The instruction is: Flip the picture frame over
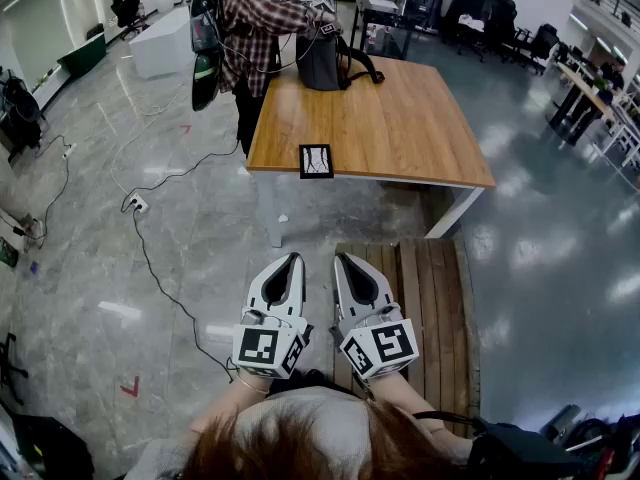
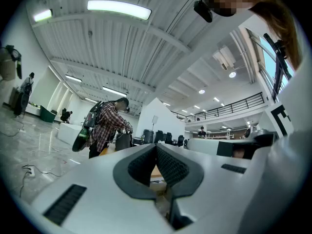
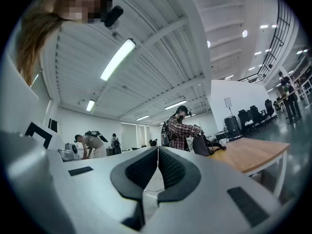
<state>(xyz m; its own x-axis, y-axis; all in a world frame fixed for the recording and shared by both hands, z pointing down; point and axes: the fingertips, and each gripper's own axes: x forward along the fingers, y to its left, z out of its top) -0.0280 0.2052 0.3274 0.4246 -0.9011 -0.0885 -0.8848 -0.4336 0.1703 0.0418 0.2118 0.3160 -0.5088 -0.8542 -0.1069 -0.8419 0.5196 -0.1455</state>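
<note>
The picture frame (image 1: 316, 161) is small with a black border and lies flat near the front edge of the wooden table (image 1: 400, 128). Both grippers hover well short of the table, close to my body and side by side. My left gripper (image 1: 293, 259) is shut with nothing in it; in the left gripper view its fingertips (image 2: 156, 146) meet. My right gripper (image 1: 343, 260) is also shut and empty, its dark pads (image 3: 168, 167) pressed together. The frame is not visible in either gripper view.
A person in a plaid shirt (image 1: 255, 28) handles a black bag (image 1: 330, 60) at the table's far edge. A slatted wooden bench (image 1: 425, 298) stands below my right gripper. Cables and a power strip (image 1: 138, 204) lie on the floor to the left.
</note>
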